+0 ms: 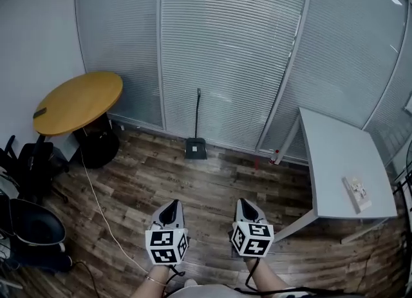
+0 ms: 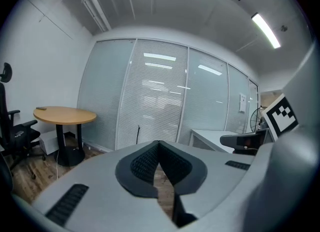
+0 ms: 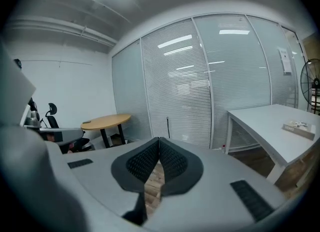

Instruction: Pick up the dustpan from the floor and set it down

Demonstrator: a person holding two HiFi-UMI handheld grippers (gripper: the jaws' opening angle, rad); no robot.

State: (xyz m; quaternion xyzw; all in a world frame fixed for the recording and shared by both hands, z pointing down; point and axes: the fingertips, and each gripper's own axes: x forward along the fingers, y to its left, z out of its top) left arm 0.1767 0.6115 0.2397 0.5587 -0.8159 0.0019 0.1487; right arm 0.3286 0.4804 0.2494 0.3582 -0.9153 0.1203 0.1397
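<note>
**Dustpan far ahead, both jaws pinched closed**

The dustpan (image 1: 196, 149) sits on the floor at 12 o'clock, well apart from the person, its handle upright against the glass wall (image 1: 225, 46). The left hand-held gripper (image 1: 170, 205) and the right hand-held gripper (image 1: 247, 204) are both closed tight and empty. Arriving with the jaws closed could topple the thin handle. The white cable (image 1: 103, 213) at 9 o'clock could snag a foot.

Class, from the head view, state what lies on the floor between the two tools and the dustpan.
Only bare wooden floor separates the left tool and right tool from the dustpan, as the head view shows.
</note>
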